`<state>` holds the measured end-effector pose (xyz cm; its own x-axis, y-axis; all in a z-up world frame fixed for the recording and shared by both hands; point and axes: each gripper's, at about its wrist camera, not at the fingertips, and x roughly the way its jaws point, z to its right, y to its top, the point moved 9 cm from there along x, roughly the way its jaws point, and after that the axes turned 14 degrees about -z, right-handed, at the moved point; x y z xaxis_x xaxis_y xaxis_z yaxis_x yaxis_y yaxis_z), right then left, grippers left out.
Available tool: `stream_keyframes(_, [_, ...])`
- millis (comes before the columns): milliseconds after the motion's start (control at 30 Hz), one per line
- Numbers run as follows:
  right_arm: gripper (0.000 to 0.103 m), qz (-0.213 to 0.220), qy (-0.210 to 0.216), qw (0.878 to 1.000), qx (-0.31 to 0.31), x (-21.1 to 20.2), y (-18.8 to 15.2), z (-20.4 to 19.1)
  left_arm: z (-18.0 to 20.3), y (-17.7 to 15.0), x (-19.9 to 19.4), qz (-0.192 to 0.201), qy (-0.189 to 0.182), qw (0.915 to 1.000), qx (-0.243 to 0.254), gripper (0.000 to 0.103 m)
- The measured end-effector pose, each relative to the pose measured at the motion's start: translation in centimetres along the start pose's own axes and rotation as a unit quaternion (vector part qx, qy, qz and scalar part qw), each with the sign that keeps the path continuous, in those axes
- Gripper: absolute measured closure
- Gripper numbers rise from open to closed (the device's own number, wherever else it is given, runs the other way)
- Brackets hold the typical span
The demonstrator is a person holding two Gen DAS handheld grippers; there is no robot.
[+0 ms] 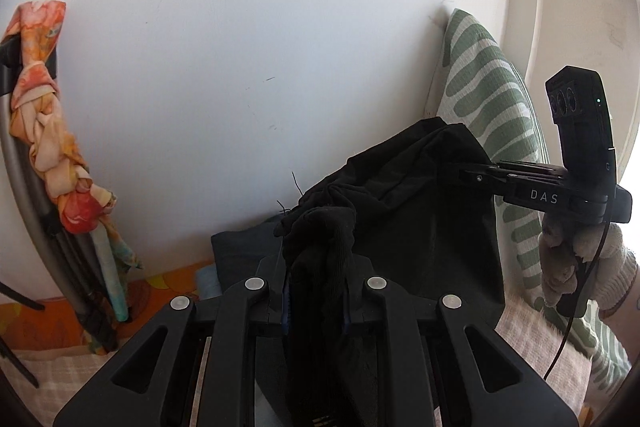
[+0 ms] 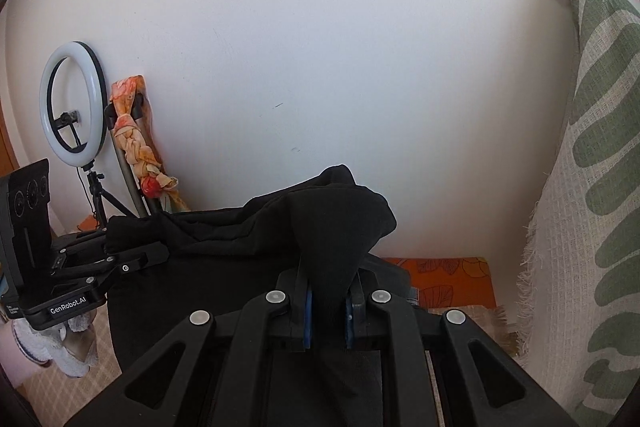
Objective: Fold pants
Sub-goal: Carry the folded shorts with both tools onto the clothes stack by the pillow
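Both grippers hold the black pants [image 1: 404,211] up in the air against the white wall [image 1: 240,47], so the step in hand looks like the lift and spread that comes ahead of a fold. In the left wrist view, the left gripper [image 1: 316,303] at bottom centre has its jaws pinched on a bunched edge of the cloth, which rises in a crumpled knot just above the fingertips. The right gripper [image 1: 476,173] reaches in from the right of that frame and bites the far upper corner of the garment, in front of the green-striped cushion [image 1: 488,87].

In the right wrist view, the right gripper [image 2: 328,315] clamps a peak of the black pants [image 2: 248,227], and the fabric sags leftward to the left gripper [image 2: 136,259] at centre left. A ring light [image 2: 70,99] and a knotted orange scarf [image 2: 136,143] stand at the left against the wall.

The held edge hangs slack and rumpled between the two grips. The next move probably calls for drawing the grippers apart to tauten that edge, then lowering the pants flat onto the checked bedding [image 1: 532,343] below so the legs can be laid over one another.
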<state>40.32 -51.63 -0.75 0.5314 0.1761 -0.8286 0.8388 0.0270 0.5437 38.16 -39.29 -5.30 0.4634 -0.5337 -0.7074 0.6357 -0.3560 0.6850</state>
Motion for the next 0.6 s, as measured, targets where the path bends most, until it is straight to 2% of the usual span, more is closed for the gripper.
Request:
stream_keyframes(133, [0.094,-0.015,0.0,1.0,0.002,2.9,0.4,0.4,-1.8,0.1,1.9,-0.016,-0.003,0.9997,-0.019,0.087])
stream_keyframes(333, [0.092,-0.042,-0.005,0.999,0.011,6.0,-0.4,1.4,-2.7,-0.6,4.6,-0.04,0.008,0.999,-0.019,0.087])
stream_keyframes(467, [0.073,-0.053,-0.04,0.997,0.043,6.6,-0.6,3.6,-3.1,-0.9,5.8,-0.05,0.018,0.9982,-0.026,0.087])
stream_keyframes(600, [0.073,-0.063,-0.072,0.993,0.071,6.4,-1.0,6.1,-4.0,-1.0,6.5,-0.069,0.036,0.9964,-0.034,0.079])
